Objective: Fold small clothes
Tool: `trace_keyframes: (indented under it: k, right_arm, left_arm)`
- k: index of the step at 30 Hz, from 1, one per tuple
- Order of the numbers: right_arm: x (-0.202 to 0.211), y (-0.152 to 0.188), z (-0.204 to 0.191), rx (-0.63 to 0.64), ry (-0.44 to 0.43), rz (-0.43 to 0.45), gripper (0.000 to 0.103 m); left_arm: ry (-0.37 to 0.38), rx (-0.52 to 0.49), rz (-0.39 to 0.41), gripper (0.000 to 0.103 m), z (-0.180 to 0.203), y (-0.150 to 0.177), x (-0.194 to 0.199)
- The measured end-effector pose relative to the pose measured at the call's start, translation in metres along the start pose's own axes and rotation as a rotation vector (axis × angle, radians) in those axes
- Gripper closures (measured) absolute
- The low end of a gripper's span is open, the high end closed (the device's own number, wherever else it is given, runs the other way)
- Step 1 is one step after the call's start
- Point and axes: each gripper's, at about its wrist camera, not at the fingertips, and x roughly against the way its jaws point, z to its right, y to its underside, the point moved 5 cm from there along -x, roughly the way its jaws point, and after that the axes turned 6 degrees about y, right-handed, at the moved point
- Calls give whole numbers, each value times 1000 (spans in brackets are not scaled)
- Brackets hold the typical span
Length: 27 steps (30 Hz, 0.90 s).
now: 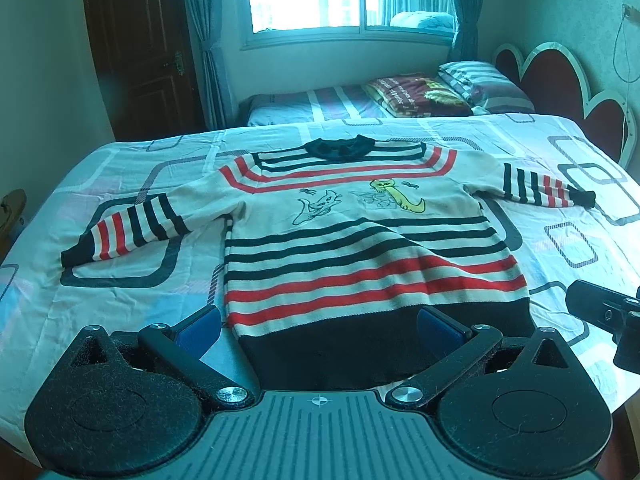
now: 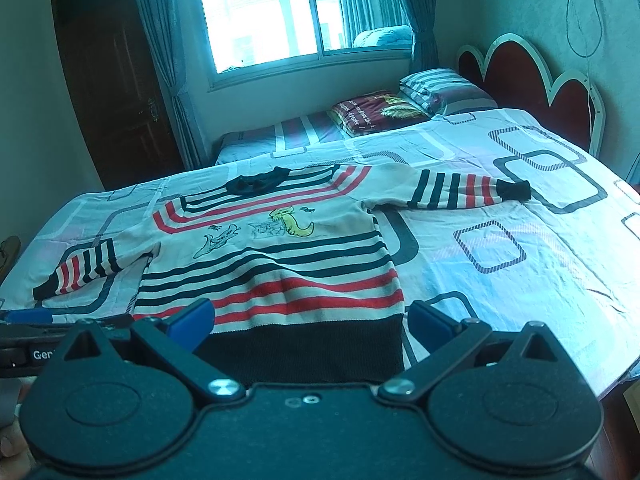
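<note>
A small cream sweater (image 1: 344,216) with black and red stripes, a black collar and hem and embroidered animals lies flat, face up, on the bed, both sleeves spread out to the sides. My left gripper (image 1: 320,326) hovers open over the black hem, blue pads wide apart, nothing between them. In the right wrist view the same sweater (image 2: 276,240) lies ahead, and my right gripper (image 2: 308,316) is open above the hem's right part. The right gripper's body (image 1: 604,312) shows at the edge of the left wrist view.
The bed sheet (image 2: 520,240) has a pattern of rounded rectangles. Farther back are a folded blanket (image 1: 416,94), striped pillows (image 1: 480,80) and a red scalloped headboard (image 1: 560,80). A dark wooden door (image 1: 136,48) and a curtained window stand behind. The bed's edge runs close below both grippers.
</note>
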Motion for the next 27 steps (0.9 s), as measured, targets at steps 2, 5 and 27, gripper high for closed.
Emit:
trace_keyframes:
  k: [2,5,27]
  right_arm:
    - [-1,-1,-1,1,6,1,1]
    - [-3,-2,-1,3,17,5,1]
    - [-67,-48,38,0,25,27,1]
  left_arm:
    - [4,1,0,0,-3,-1,-2]
    - [2,2,-2,0,-5,-3,-6]
    - [-31,27,-30,0,22,-51,-72]
